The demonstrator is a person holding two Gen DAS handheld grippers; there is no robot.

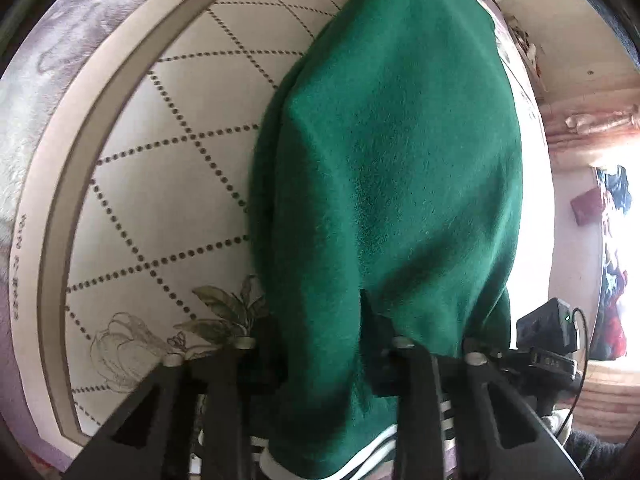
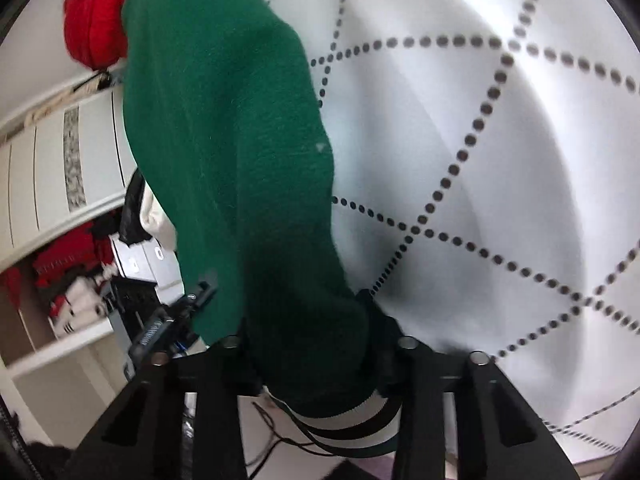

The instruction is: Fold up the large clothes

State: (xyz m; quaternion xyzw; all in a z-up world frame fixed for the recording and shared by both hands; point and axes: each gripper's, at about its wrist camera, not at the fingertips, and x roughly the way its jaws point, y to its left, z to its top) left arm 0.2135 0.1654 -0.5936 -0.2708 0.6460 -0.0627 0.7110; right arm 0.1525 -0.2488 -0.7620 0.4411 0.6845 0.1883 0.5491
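Dark green fleece garment (image 1: pixel 384 184) with white-and-dark striped ribbed hem hangs from both tools, draped down onto a white quilted mattress (image 1: pixel 172 184) with dotted diamond stitching.

Left wrist view: left gripper (image 1: pixel 320 344) has its black jaws nearly closed, pinching the green fabric near the hem; striped hem (image 1: pixel 360 452) bunches below the fingers. This view alone shows a printed flower-and-leaf motif (image 1: pixel 160 332) on the mattress, the mattress's beige border band, a purple-grey plush blanket (image 1: pixel 52 80) at far left, and the other tool's black body with a small green light (image 1: pixel 552 328) at right. Bright window glare and mixed clothes sit at far right, too blurred to tell.

Right wrist view: right gripper (image 2: pixel 308 332) has jaws partly closed on a thicker bunch of the same green fabric, striped cuff band (image 2: pixel 344 424) sticking out below. Only here: a red knitted item (image 2: pixel 96 20) at top left, white cabinet doors (image 2: pixel 60 160), and shelves with red and white clothing (image 2: pixel 68 280). The mattress fills the right side, bare and slightly blurred.
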